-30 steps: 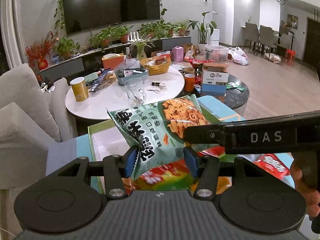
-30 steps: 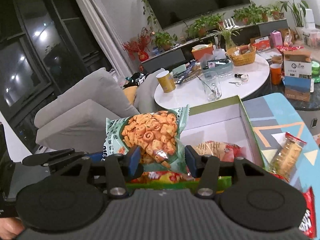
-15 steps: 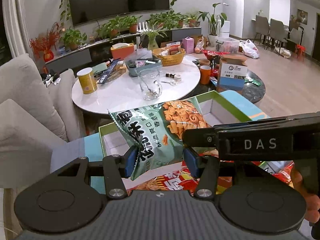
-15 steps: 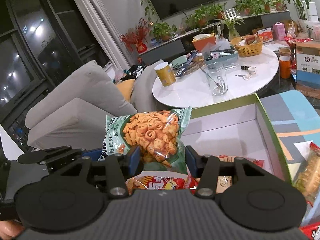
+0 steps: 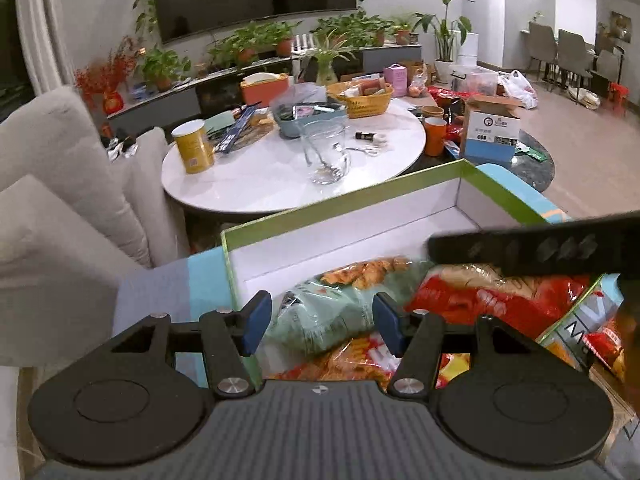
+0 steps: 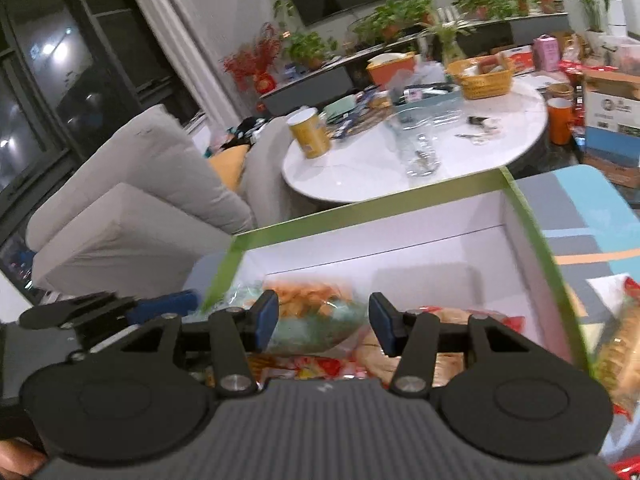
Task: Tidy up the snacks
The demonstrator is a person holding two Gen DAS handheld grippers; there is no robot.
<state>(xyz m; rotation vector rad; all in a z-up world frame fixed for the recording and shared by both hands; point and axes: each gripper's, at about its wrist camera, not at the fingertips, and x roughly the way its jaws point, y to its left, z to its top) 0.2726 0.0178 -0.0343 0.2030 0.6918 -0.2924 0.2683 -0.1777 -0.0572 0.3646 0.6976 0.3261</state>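
A green snack bag (image 5: 336, 316) lies in the white box with the green rim (image 5: 340, 200), on other red and orange packets (image 5: 500, 300). My left gripper (image 5: 320, 322) is open just above the bag. My right gripper (image 6: 323, 322) is open too, over the same green bag (image 6: 312, 316) inside the box (image 6: 360, 204). The right gripper's arm crosses the left wrist view at the right.
A round white table (image 5: 280, 160) with a yellow can (image 5: 194, 146), a glass mug (image 5: 326, 152) and baskets stands behind the box. A grey sofa (image 5: 60, 200) is at the left. More packets (image 6: 620, 340) lie right of the box.
Both grippers held the green bag up between them; now both have opened and the bag has dropped flat into the box.
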